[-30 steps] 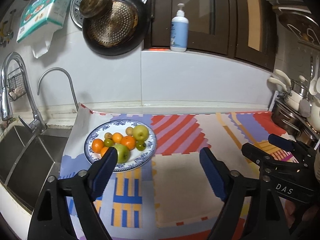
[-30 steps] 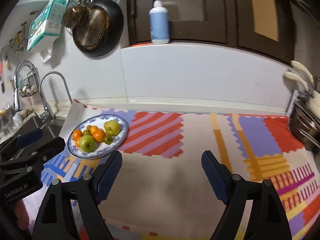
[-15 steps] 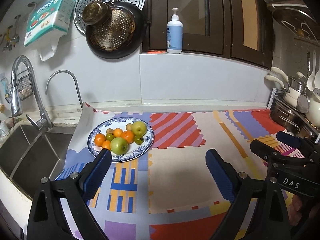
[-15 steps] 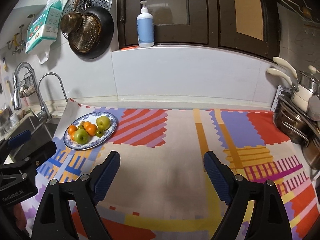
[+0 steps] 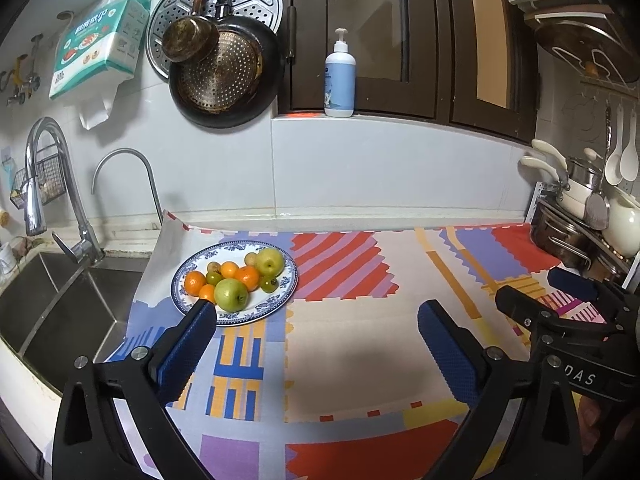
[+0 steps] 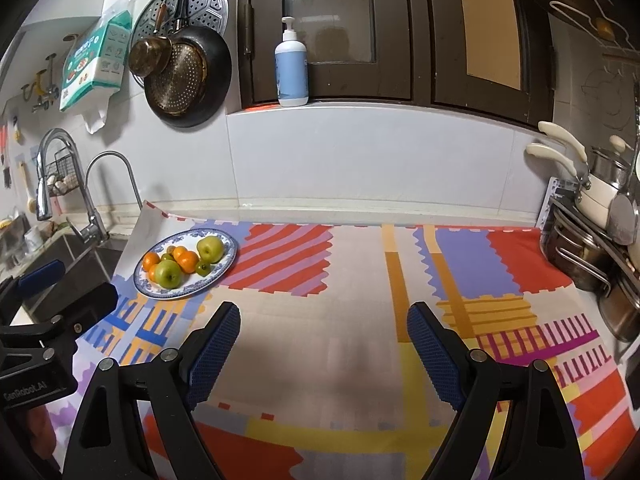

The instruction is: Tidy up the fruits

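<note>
A blue-and-white plate [image 5: 288,284] [image 6: 224,268] sits at the left of the patterned mat, next to the sink. It holds two green apples [image 5: 231,295] [image 6: 210,249], several oranges [image 5: 194,282] [image 6: 187,261] and a few small green and brown fruits [image 5: 269,283]. My left gripper [image 5: 316,316] is open and empty, above the mat just in front of the plate. My right gripper [image 6: 324,320] is open and empty over the middle of the mat, well right of the plate.
A steel sink [image 5: 52,304] with two taps [image 5: 44,176] lies left of the mat. Pots and ladles [image 6: 592,216] crowd the right edge. Pans [image 5: 224,76] hang on the wall and a pump bottle [image 5: 340,80] stands on the ledge. The patterned mat [image 6: 360,280] covers the counter.
Both grippers have pulled back and up from the counter, so the plate looks smaller and farther. Both stay open and empty. The fruit has not moved.
</note>
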`<state>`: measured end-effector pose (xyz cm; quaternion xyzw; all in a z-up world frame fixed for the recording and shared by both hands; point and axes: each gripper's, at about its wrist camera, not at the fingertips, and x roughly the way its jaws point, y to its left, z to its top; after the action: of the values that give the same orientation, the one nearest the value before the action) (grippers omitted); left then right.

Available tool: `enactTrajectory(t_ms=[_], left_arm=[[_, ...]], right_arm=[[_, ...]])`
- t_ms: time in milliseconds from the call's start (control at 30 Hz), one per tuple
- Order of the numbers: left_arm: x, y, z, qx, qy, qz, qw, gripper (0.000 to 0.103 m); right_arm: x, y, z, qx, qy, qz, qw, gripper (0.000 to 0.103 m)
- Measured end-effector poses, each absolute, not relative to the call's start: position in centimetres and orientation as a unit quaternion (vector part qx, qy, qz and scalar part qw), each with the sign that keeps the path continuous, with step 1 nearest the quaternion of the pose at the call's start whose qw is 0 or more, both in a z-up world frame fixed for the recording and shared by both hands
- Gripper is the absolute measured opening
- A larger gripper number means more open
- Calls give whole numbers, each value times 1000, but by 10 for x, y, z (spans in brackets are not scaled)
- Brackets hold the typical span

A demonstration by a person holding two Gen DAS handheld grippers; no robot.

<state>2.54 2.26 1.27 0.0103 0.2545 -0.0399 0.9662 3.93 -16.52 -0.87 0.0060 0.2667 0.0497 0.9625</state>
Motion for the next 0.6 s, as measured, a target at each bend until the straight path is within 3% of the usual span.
enactTrajectory(t_ms=[600], left_arm=[[29, 14, 15, 8, 257, -53, 965, 103]], right_arm=[[38, -170, -8, 8, 266, 48, 963, 86]])
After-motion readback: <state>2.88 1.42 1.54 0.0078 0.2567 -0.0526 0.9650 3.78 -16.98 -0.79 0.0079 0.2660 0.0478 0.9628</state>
